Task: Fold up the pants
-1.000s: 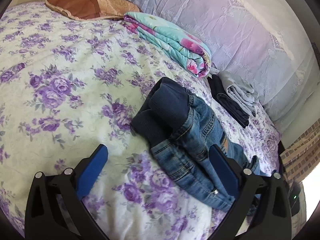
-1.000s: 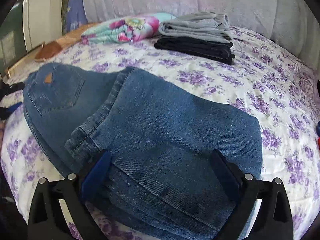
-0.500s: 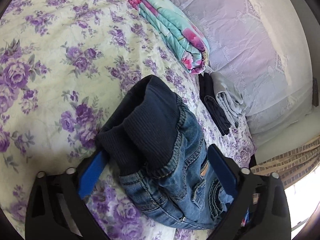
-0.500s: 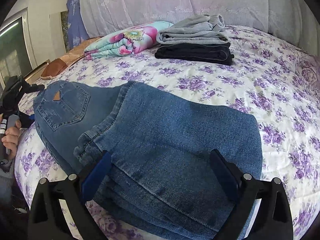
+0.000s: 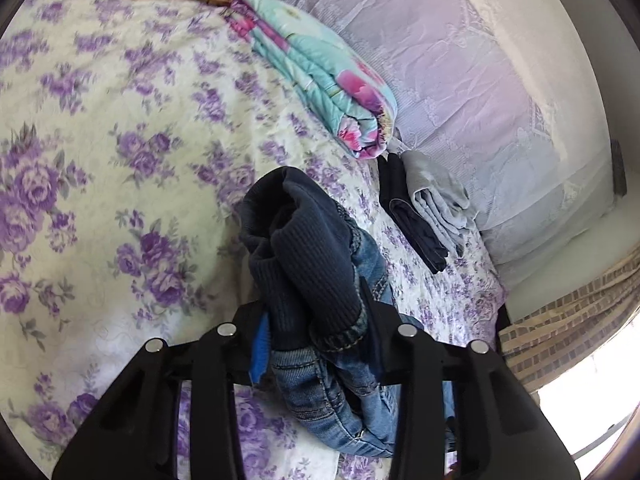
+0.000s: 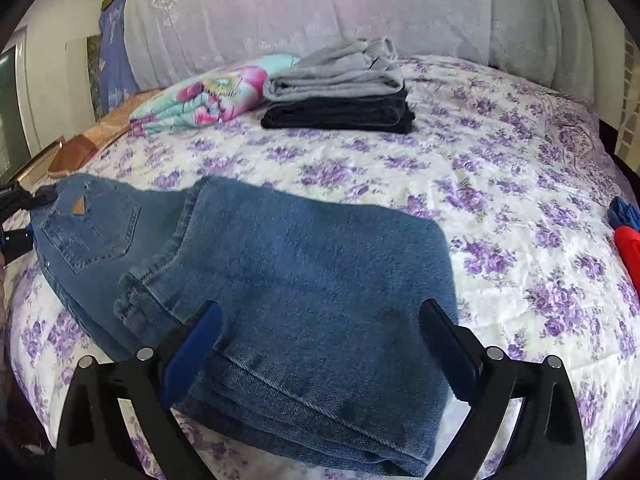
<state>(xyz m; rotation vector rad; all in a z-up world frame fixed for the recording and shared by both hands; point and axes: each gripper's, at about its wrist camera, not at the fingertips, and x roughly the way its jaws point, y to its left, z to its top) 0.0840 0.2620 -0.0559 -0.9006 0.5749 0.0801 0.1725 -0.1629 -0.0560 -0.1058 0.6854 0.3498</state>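
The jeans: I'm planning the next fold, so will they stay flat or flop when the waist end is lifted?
The jeans probably flop: the waistband bunches between the left gripper fingers. Stacked denim layers suggest some weight, likely sagging. The right gripper stands open.

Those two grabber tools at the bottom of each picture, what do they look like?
Both match: the left gripper and right gripper have matte black, angular plastic frames with cut-out slots, round silver bolt heads, and two fingers faced with blue pads. No cables, markings or sleeves show.
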